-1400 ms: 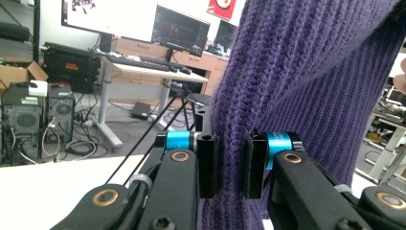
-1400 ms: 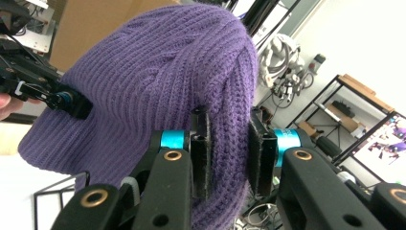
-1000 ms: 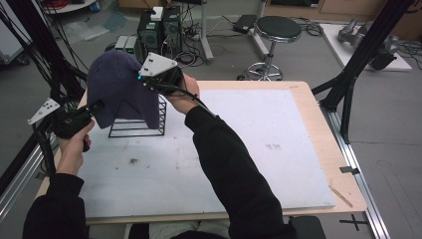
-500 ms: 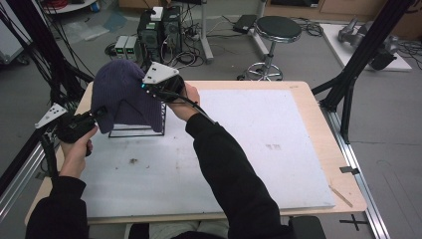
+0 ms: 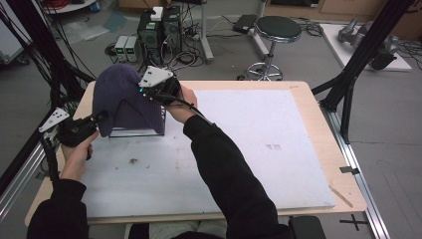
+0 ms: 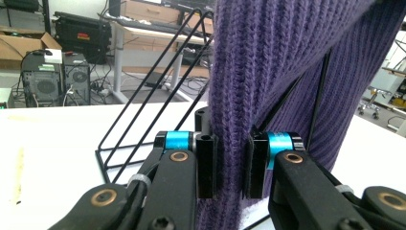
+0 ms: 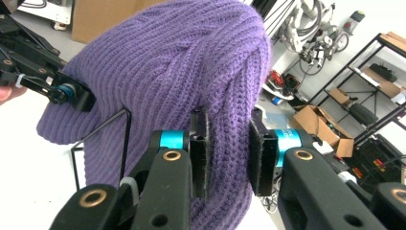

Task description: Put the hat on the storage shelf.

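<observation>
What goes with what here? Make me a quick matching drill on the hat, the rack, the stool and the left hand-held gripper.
Things:
1. purple knit hat
2. black wire rack
3. round stool
4. left hand-held gripper

States or places:
A. on the floor beyond the table
B. shut on knit fabric
C. draped over the wire rack
D. standing on the white table top, under the hat

Pairs: 1-C, 2-D, 3-A, 4-B

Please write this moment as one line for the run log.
left gripper: shut on purple knit hat | right gripper: shut on hat | hat: draped over black wire rack
</observation>
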Demonstrator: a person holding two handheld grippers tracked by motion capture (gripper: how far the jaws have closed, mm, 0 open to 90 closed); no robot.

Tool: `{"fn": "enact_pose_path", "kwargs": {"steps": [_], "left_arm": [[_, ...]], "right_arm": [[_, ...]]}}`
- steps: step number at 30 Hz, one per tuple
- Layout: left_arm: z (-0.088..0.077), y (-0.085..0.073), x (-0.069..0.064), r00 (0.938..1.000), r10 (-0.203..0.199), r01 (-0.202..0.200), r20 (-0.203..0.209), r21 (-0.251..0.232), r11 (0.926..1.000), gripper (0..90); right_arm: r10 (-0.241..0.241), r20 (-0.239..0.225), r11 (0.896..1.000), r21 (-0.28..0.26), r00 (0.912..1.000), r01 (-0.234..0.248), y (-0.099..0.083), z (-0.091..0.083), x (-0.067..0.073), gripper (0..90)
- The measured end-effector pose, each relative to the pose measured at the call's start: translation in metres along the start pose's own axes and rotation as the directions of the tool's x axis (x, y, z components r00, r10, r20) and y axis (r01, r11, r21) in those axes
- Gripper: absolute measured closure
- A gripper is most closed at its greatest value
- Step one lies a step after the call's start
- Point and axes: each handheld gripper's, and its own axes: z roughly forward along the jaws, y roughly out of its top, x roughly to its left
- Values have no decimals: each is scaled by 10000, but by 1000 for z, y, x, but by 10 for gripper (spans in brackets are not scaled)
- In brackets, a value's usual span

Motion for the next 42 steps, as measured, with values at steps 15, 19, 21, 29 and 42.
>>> {"fn": "enact_pose_path", "kwargs": {"steps": [15,19,21,29,42], "left_arm": [[3,-16,4,9976,-641,655,-280,521,9965,789],[3,-17,4,9972,-682,698,-321,537,9961,788],[4,-17,3,9975,-624,642,-341,567,9963,784],[4,-18,4,9960,-758,792,-475,732,9942,758],[5,-15,-1,9949,-906,920,-435,303,9953,499]], "right_arm": [[124,-588,9962,866,9982,-72,-7,10,4,726],[187,-631,9949,1003,9978,-123,-8,11,4,721],[257,-597,9948,1000,9979,-196,-8,11,3,716],[511,-773,9945,955,9957,-437,-9,13,3,678],[1494,-594,9863,794,9870,-1445,-11,11,-3,459]]}}
